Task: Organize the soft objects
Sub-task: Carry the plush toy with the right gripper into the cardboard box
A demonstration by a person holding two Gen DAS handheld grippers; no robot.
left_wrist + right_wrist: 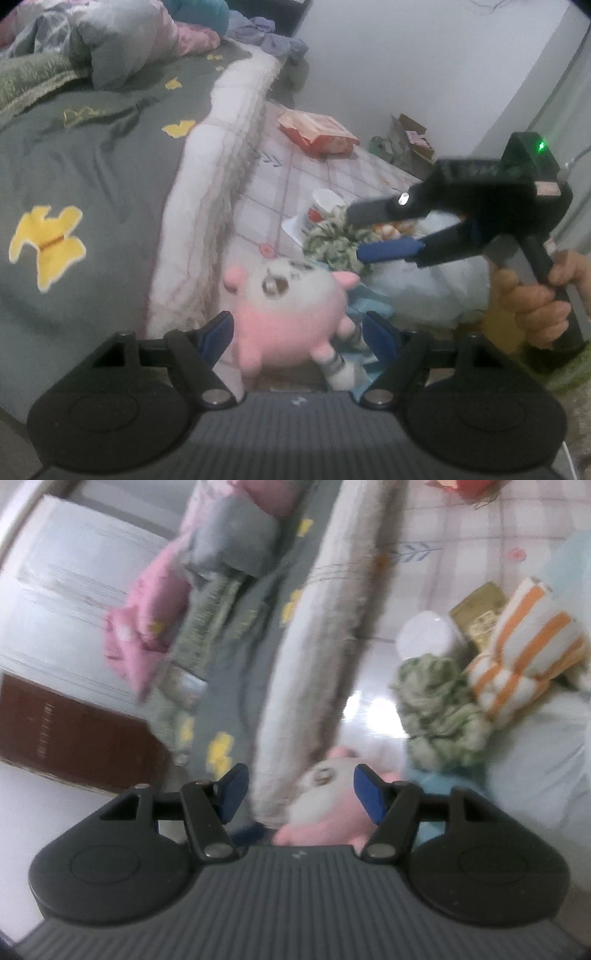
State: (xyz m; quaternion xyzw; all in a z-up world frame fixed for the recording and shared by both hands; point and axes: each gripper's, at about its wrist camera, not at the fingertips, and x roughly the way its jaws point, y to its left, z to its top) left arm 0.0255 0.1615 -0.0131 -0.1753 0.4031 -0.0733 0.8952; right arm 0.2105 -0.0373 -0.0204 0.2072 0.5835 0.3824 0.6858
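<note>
A pink and white plush toy (288,317) lies on the floor beside the bed, with its striped tail toward me. My left gripper (297,330) is open around it, one blue pad on each side and a small gap at both. My right gripper (365,232), held by a hand (535,306), hovers open over a fluffy green cloth (332,240) with nothing between its fingers. In the blurred right wrist view, the right gripper (301,794) stands open above the plush toy (325,801). The green cloth (439,716) and an orange-striped white cloth (524,653) lie to its right.
The bed (110,166), with a grey cover and yellow shapes, fills the left, heaped with bedding (110,40). On the tiled floor lie an orange snack bag (317,133), a white mug (325,203), a cardboard box (410,140) and a pale bag (436,288).
</note>
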